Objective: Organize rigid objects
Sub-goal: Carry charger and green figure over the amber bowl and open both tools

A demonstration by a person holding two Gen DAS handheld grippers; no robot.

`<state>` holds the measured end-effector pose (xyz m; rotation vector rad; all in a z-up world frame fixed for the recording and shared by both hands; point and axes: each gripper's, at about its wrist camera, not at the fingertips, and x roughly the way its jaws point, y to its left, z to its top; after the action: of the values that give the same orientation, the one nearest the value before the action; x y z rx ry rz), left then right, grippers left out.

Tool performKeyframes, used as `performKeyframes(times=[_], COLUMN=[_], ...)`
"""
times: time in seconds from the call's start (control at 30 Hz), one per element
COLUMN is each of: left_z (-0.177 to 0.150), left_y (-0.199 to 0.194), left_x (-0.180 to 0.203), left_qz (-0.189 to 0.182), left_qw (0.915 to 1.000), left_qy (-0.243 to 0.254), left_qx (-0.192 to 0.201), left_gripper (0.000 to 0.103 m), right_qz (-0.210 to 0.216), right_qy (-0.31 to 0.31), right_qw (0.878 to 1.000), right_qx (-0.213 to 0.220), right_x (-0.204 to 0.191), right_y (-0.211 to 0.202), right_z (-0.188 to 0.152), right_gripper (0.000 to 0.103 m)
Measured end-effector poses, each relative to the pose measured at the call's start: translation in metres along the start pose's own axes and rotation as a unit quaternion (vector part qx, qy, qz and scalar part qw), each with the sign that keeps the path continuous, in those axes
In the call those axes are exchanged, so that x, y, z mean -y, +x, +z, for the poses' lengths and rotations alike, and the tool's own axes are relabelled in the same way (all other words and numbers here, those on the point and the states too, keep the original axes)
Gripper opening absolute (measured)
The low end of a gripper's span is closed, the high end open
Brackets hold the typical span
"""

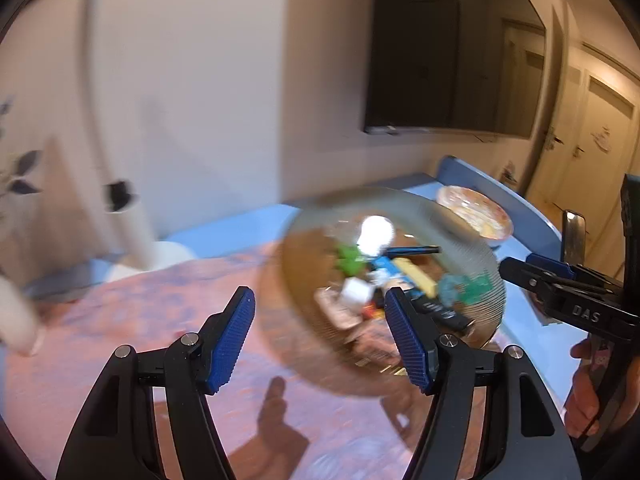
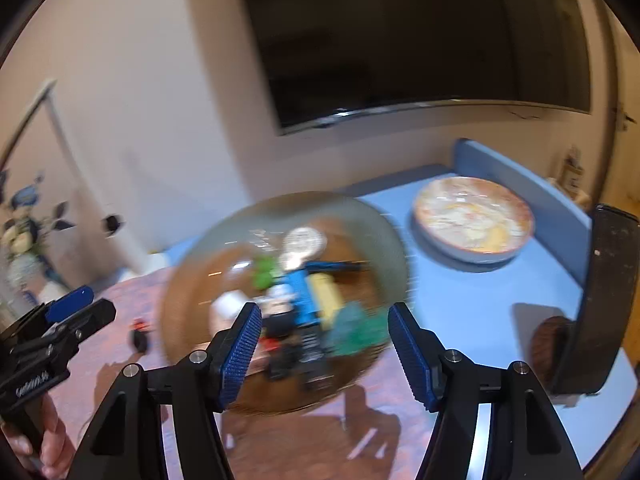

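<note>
A large clear glass bowl sits on the table, blurred by motion. It holds several small rigid objects: a silver spoon, a green piece, a blue block, a yellow block, a teal piece, a white cube and dark parts. My left gripper is open and empty in front of the bowl. My right gripper is open and empty, just before the bowl's near rim. Each gripper also shows in the other's view, the right one and the left one.
A patterned plate stands behind the bowl on the blue surface. A small black and red piece lies left of the bowl on the reddish mat. A dark upright object stands at the right. A wall TV hangs behind.
</note>
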<state>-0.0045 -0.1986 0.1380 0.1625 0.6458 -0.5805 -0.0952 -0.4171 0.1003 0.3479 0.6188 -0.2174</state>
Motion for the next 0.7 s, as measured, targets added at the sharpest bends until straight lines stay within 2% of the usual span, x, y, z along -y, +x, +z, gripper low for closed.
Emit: performKeyframes(times=[0.13, 0.2, 0.27, 0.33, 0.4, 0.43, 0.5, 0.63, 0.7], left_z=[-0.006, -0.013, -0.029, -0.050, -0.079, -0.096, -0.118, -0.159, -0.166], left_y=[-0.045, -0.070, -0.093, -0.100, -0.091, -0.079, -0.062, -0.036, -0.025], left_x=[-0.035, -0.054, -0.073, -0.087, -0.101, -0.110, -0.118, -0.127, -0.130], left_qz=[0.035, 0.054, 0.078, 0.092, 0.108, 0.121, 0.138, 0.125, 0.134], left_qw=[0.9991, 0.9976, 0.9948, 0.9927, 0.9908, 0.9894, 0.9868, 0.9854, 0.9813], left_qy=[-0.014, -0.026, -0.043, -0.060, -0.076, -0.081, -0.080, -0.100, -0.111], left_qx=[0.020, 0.034, 0.050, 0.050, 0.027, 0.003, -0.028, -0.057, -0.083], left_gripper=[0.066, 0.073, 0.075, 0.077, 0.077, 0.077, 0.077, 0.077, 0.077], right_qz=[0.054, 0.078, 0.099, 0.119, 0.129, 0.131, 0.120, 0.120, 0.102], right_qy=[-0.043, -0.064, -0.082, -0.098, -0.105, -0.110, -0.124, -0.145, -0.155], right_qw=[0.998, 0.995, 0.992, 0.988, 0.985, 0.983, 0.982, 0.977, 0.978], right_qx=[0.000, 0.000, -0.004, -0.019, -0.044, -0.060, -0.081, -0.096, -0.099], right_x=[-0.056, -0.084, -0.110, -0.134, -0.150, -0.157, -0.169, -0.181, -0.184], right_y=[-0.016, -0.022, -0.022, -0.013, 0.004, 0.015, 0.033, 0.048, 0.057], right_z=[-0.008, -0.017, -0.031, -0.051, -0.073, -0.085, -0.107, -0.131, -0.141], right_gripper=[0.065, 0.072, 0.079, 0.080, 0.080, 0.080, 0.080, 0.080, 0.080])
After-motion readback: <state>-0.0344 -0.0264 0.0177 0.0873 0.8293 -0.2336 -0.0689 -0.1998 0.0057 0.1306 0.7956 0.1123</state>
